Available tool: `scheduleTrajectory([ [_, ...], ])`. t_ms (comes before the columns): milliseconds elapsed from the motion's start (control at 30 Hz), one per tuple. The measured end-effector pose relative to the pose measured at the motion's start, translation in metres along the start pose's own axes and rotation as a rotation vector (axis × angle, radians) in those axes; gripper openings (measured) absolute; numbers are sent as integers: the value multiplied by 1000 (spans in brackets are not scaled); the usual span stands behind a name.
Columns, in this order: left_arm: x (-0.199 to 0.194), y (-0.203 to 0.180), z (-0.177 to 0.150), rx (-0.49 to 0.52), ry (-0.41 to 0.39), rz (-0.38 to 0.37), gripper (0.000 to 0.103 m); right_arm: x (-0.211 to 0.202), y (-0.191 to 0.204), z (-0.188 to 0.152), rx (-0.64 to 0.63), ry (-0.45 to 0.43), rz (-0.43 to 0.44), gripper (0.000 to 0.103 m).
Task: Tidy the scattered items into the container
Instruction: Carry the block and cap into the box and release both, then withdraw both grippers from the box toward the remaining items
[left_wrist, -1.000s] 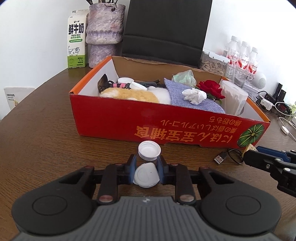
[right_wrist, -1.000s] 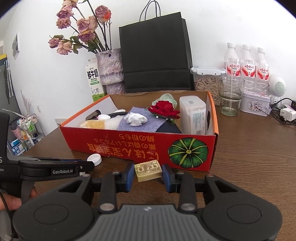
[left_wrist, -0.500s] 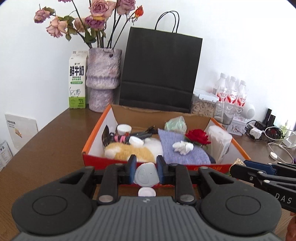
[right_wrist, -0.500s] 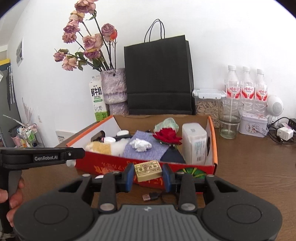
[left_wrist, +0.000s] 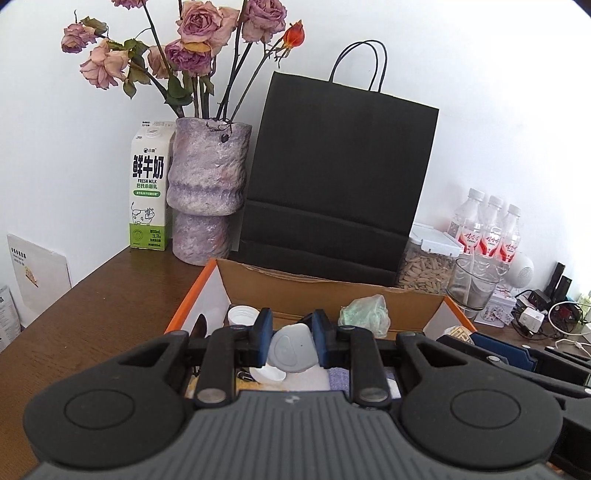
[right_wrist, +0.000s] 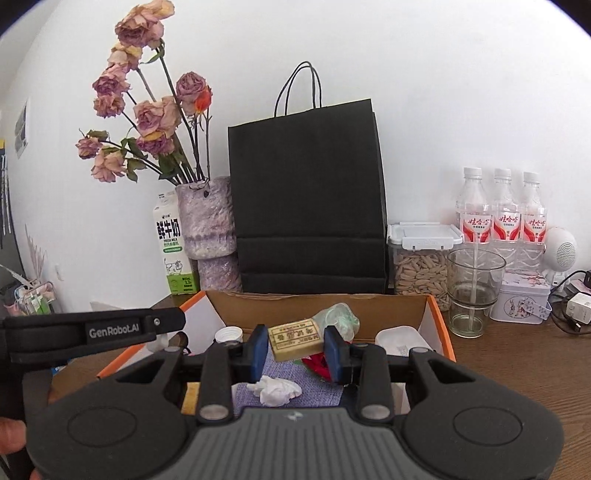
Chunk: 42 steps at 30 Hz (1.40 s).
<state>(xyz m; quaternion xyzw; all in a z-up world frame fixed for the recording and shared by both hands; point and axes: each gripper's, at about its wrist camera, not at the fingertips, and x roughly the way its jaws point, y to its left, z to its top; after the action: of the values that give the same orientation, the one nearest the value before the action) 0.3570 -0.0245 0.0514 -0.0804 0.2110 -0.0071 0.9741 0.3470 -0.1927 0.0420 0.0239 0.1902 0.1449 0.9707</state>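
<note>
L gripper (left_wrist: 291, 338): jaws narrow, blue pads clamped on a small white cap (left_wrist: 293, 352), held up over the near-left part of the box (left_wrist: 332, 291). Cap sits tilted, flat face toward the camera. Below it, inside the box, another white cap (left_wrist: 267, 373) lies on pale cloth.

R gripper (right_wrist: 295, 349): jaws narrow, clamped on a small tan block w/ printed label (right_wrist: 295, 338), label side up, block slightly tilted. Held over the box (right_wrist: 317, 304) interior, abt mid-box.

Box: open cardboard, orange rim, brown inner wall at far side. On brown wood table (right_wrist: 517, 365). Contents seen in R view: crumpled white tissue (right_wrist: 275, 391) on grey-blue cloth (right_wrist: 317, 397), red rose (right_wrist: 317, 363) mostly hidden behind R pad, pale green plastic wad (right_wrist: 340, 315) at far wall, white tub (right_wrist: 402, 341) at right end, white bottle cap (right_wrist: 229, 334) far left.

L tool's arm crosses left side of R view, "GenRobot.AI" printed on it; a fingertip of the person shows at the left edge.

Behind box, far side: black paper bag (right_wrist: 306, 206), mottled purple vase (right_wrist: 208, 247) w/ dried roses (right_wrist: 147, 122), milk carton (right_wrist: 171, 245) left of vase. Right of bag: lidded seed jar (right_wrist: 421, 258), empty glass (right_wrist: 472, 295), three water bottles (right_wrist: 502, 221), small tin (right_wrist: 524, 301), cables at far right.
</note>
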Motion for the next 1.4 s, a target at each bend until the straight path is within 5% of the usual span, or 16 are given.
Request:
scheduleTrajectory([
  [300, 36, -1, -10, 95, 17, 26, 31, 27, -8, -10, -43, 53, -53, 32],
  [333, 36, -1, -11, 98, 13, 34, 51, 27, -9, -11, -37, 54, -57, 37],
  [367, 34, 0, -11, 97, 4, 44, 79, 25, -9, -11, -34, 52, -62, 54],
  [400, 30, 0, -12, 91, -20, 55, 91, 23, -9, -11, -34, 44, -68, 65],
  [433, 25, 1, -11, 86, -50, 62, 103, 20, -9, -12, -35, 33, -73, 87],
  [467, 20, 2, -10, 83, -79, 63, 103, 16, -9, -11, -38, 19, -80, 102],
  [500, 15, 3, -9, 81, -96, 62, 103, 14, -8, -11, -42, 10, -87, 103],
  [1167, -12, 12, -21, 85, -104, 58, 103, -21, -15, -22, -67, 21, -98, 103],
  [1400, -28, 21, -45, 131, -44, 47, 103, -49, -20, -41, -83, 43, -97, 103],
])
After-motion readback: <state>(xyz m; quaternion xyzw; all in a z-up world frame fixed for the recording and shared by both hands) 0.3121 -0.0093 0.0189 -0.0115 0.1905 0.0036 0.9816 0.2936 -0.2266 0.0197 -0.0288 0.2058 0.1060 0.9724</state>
